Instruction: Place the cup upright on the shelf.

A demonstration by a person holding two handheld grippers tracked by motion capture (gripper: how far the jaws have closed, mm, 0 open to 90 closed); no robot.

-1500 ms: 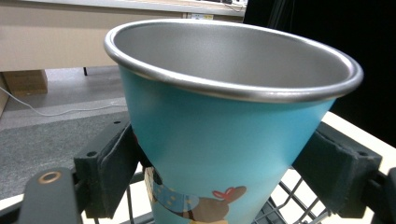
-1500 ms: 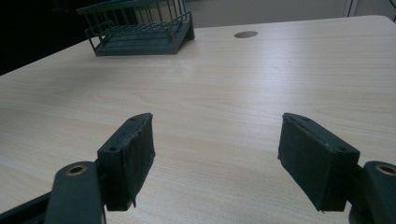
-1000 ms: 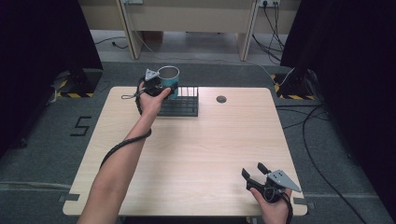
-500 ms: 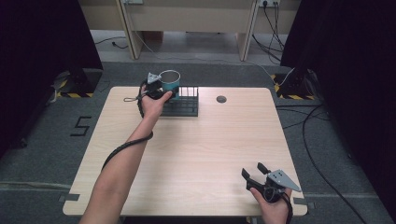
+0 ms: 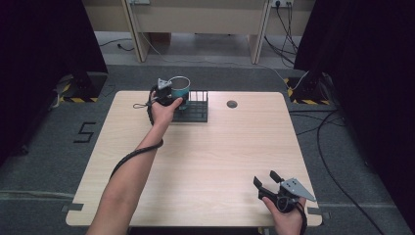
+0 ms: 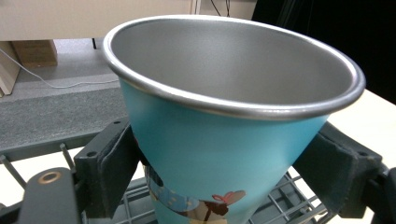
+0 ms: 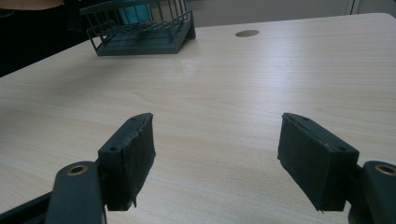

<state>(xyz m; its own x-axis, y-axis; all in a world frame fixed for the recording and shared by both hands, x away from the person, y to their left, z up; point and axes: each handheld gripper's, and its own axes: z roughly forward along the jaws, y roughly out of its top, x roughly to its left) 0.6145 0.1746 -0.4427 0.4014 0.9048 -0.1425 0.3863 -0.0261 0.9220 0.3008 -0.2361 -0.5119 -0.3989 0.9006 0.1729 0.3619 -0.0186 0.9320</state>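
A teal metal cup with a steel rim and a cartoon print is held upright over the left end of a dark wire rack at the table's far side. My left gripper is shut on the cup, its two black pads pressed on either side of the cup's lower wall. The rack's wires pass just under the cup. Near the table's front right corner my right gripper rests open above bare wood, nothing between its pads. The rack and cup appear far off in the right gripper view.
The light wooden table has a round cable hole to the right of the rack. Grey floor with cables and dark curtains surround it. A black cable runs along the person's left forearm.
The left hand with the cup has shifted slightly left and lower over the rack's left end. The right gripper has stayed where it was.
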